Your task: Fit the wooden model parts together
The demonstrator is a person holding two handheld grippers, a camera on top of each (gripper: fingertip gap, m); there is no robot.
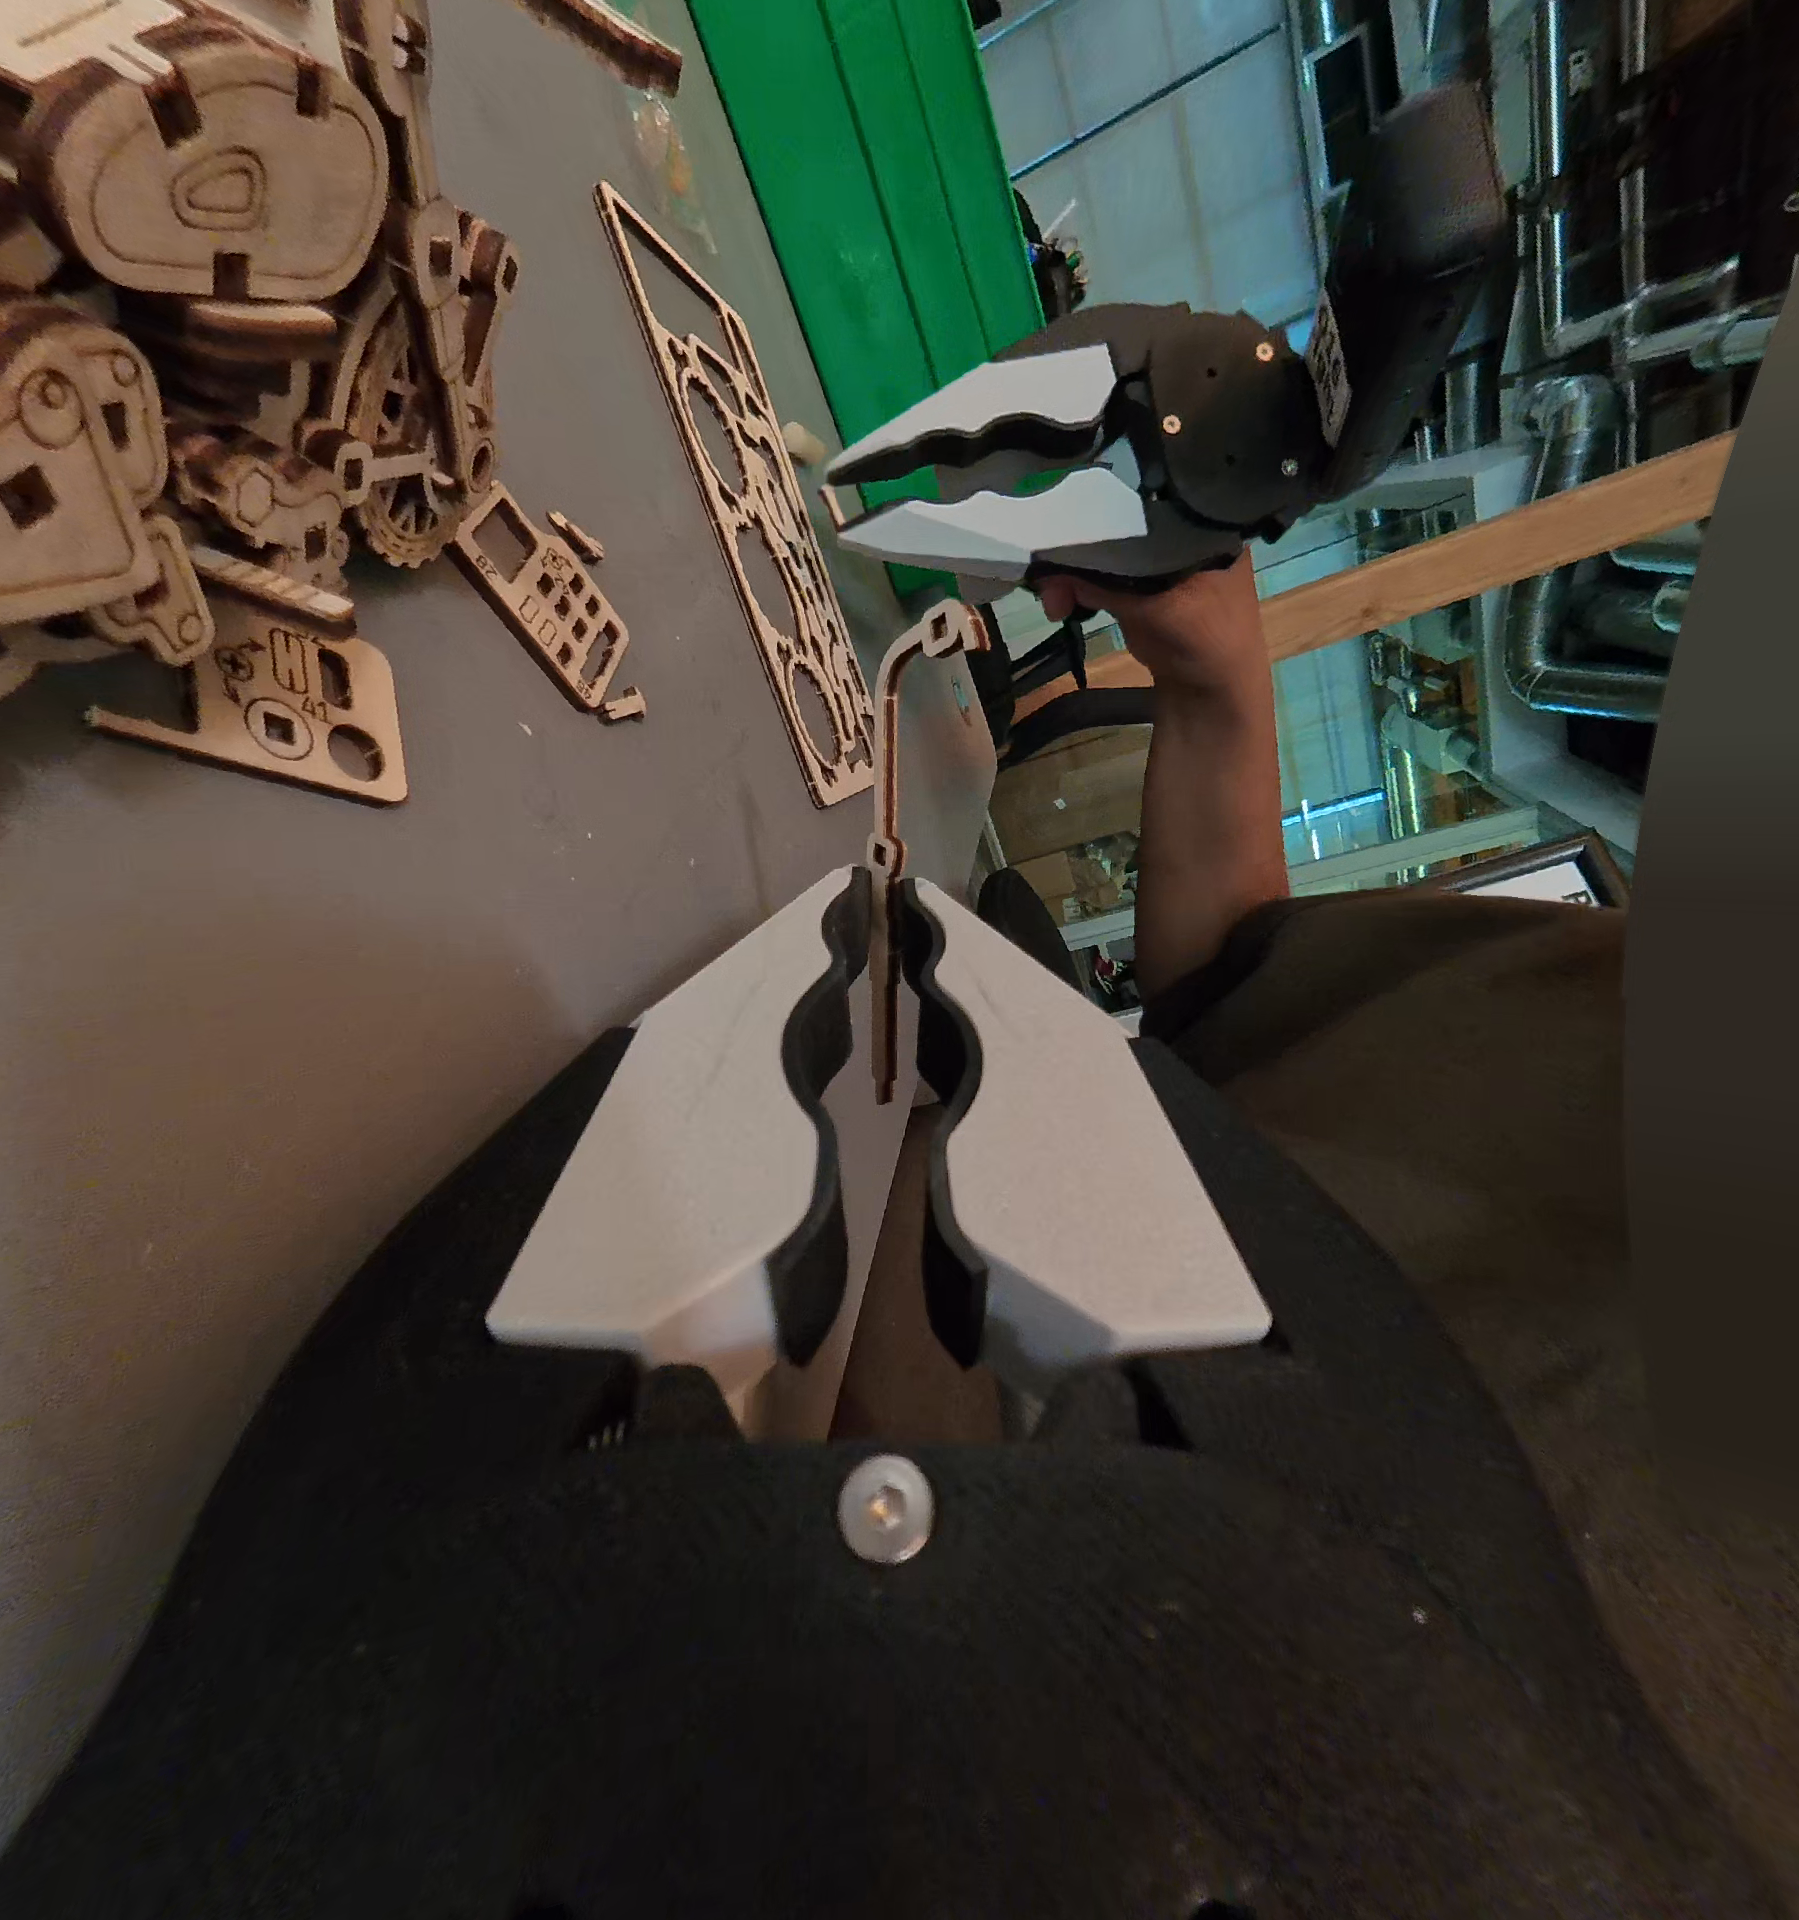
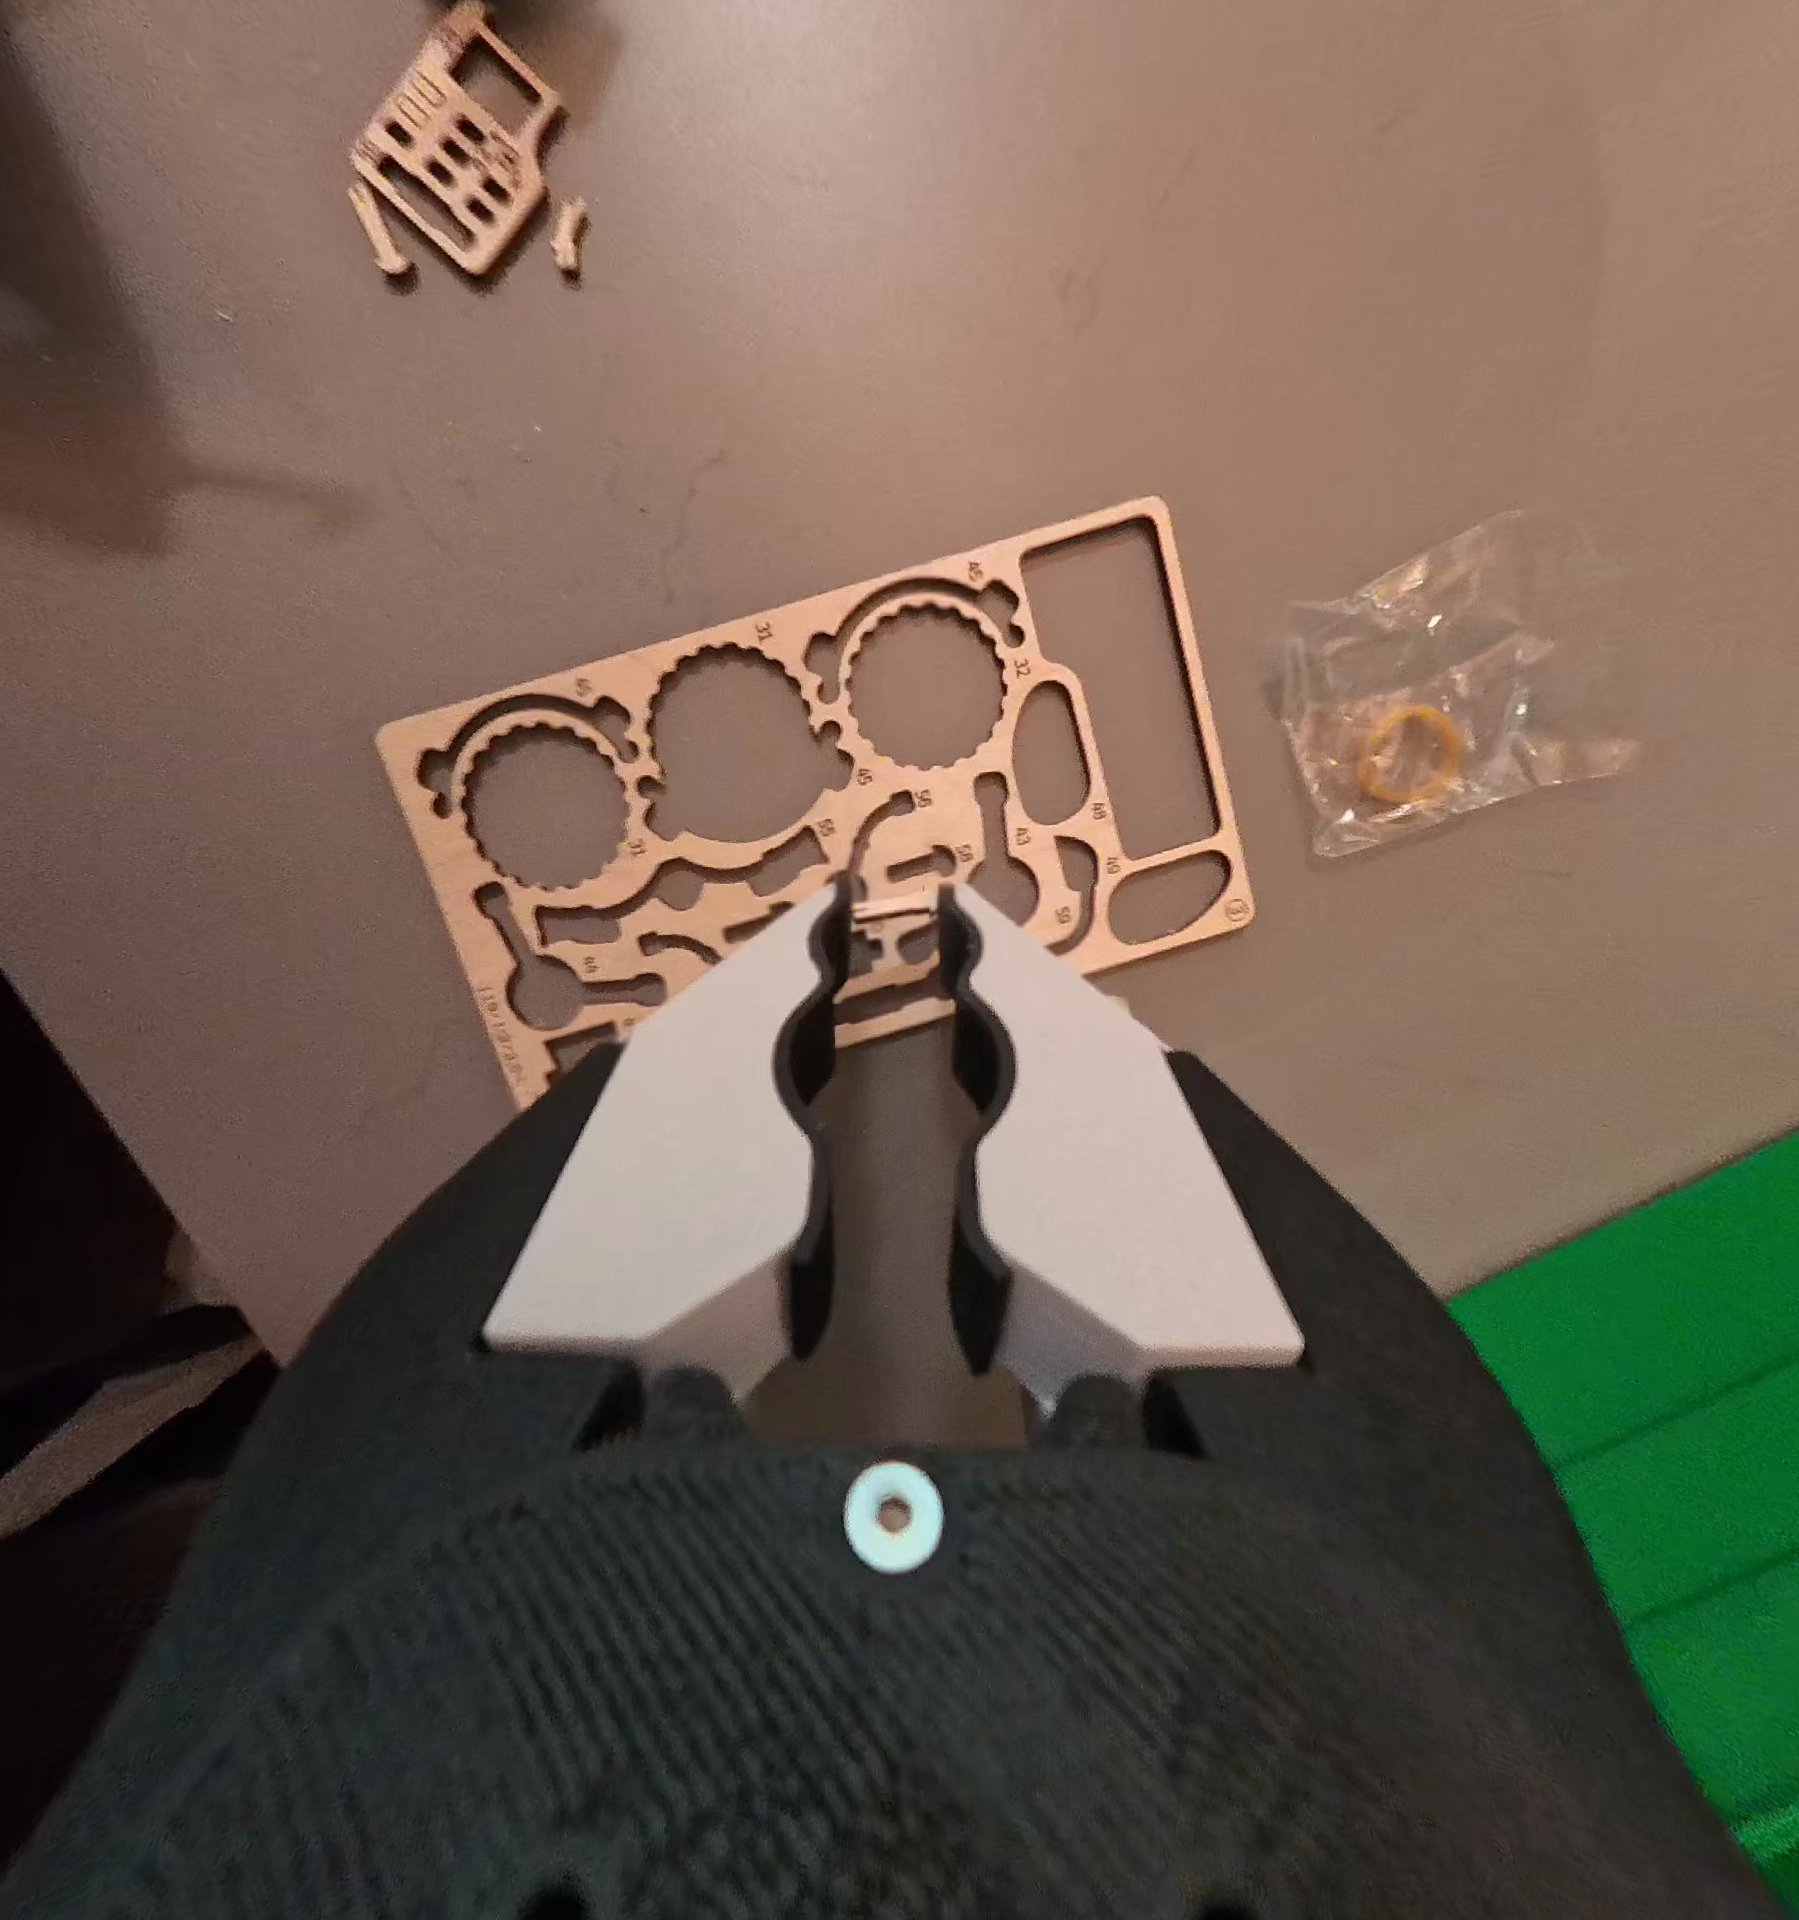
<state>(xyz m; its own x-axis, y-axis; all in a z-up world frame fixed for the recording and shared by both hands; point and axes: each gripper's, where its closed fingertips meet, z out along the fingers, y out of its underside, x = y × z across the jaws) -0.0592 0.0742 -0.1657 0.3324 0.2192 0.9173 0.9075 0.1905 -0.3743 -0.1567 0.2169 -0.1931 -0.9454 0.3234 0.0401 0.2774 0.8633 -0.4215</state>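
- Chiefly, a thin bent wooden lever (image 1: pixel 887 790): laser-cut plywood with dark scorched edges, a long flat strip with a small square hole near the grip and a cranked, hooked far end bearing a second square hole. It stands edge-on, pinched between the tips of the left gripper (image 1: pixel 882 883), its tail running back between the wavy black pads.
- Left gripper fingers (image 1: pixel 708 1122): matte white, wedge-shaped, lined with scalloped black rubber, set in a coarse black printed body.
- Right gripper (image 2: pixel 893 894): same build; its tips are pressed onto a small wooden part (image 2: pixel 882 914), a short pale sliver spanning the gap. In the left wrist view it hangs just beyond the lever's hooked end, held by a hand (image 1: pixel 1165 623).
- Emptied plywood sheet (image 2: pixel 1175 727): flat rectangle with toothed circular cut-outs and slots, lying directly beyond the right gripper's tips.
- Assembled wooden model (image 1: pixel 147 343): layered slotted plates and gears, far left of the left gripper.
- Small slotted plate (image 2: pixel 459 177): well beyond the right gripper.
- Clear crinkled plastic bag (image 2: pixel 1425 696) with an orange rubber band, right of the sheet.
- Grey table (image 2: pixel 978 312): smooth, matte.
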